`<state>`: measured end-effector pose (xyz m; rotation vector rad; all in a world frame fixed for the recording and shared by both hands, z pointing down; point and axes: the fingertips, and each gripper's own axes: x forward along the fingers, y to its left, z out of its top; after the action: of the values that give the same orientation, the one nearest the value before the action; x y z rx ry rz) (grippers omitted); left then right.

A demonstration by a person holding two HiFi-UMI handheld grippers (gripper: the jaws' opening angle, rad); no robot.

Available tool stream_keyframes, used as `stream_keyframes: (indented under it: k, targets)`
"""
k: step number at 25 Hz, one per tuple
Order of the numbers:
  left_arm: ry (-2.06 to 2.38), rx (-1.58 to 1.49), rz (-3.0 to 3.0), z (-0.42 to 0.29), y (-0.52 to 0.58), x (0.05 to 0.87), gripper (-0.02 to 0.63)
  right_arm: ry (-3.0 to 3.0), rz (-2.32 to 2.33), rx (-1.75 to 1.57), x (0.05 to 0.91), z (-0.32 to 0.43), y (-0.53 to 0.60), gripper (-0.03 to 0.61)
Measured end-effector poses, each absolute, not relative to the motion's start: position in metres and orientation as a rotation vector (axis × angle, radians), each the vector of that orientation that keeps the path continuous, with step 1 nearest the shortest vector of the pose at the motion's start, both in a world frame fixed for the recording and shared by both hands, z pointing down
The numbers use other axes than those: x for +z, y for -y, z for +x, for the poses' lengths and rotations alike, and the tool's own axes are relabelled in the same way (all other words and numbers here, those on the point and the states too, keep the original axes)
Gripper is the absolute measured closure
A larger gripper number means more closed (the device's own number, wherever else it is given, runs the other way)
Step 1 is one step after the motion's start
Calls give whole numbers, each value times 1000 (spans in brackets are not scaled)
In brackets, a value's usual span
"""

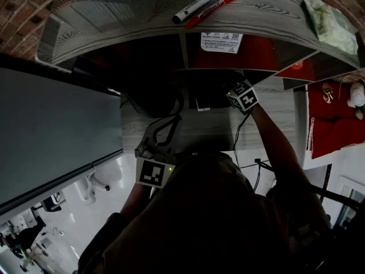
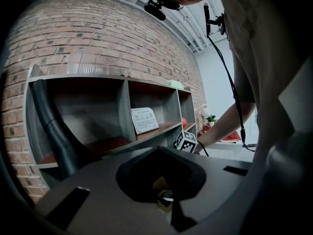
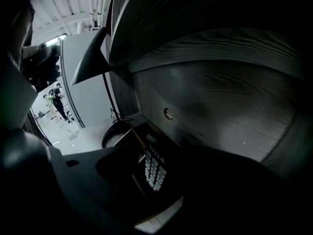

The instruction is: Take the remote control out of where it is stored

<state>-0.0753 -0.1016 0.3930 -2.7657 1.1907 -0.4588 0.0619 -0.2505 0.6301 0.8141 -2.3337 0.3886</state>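
Remote's not out yet. Left gripper [image 1: 166,129] is parked in front of the shelf unit [image 1: 142,16], roughly level, jaws apart, holding nothing. Remote control [image 3: 153,166] sits in a dark holder [image 3: 138,146] against the wood wall of the lower middle compartment. Right gripper [image 1: 242,96] is reached in and angled down at it, jaws apart, no contact. To do: grip, pull out.

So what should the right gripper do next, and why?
Probably ease the right gripper forward until its open jaws straddle the remote control. The remote lies in the dark shelf compartment straight ahead, buttons showing, and nothing grips it yet.
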Motion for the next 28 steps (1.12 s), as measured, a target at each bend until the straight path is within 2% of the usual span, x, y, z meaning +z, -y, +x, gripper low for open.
stream_keyframes:
  k: [11,13,15,28]
  targets:
    - [-1189,-465,-2778,-72,101,399,603,2307,752,357,648,55,241,318]
    - [-1195,-457,-2781,-72,100,400,603,2312,743,341,649,55,237,370]
    - [-1197,-455,-2783,-72,100,400,603,2318,708,322,646,53,231,383]
    - [-1225,-451,-2775,-74,93,401,603,2255,497,156,650,33,220,408]
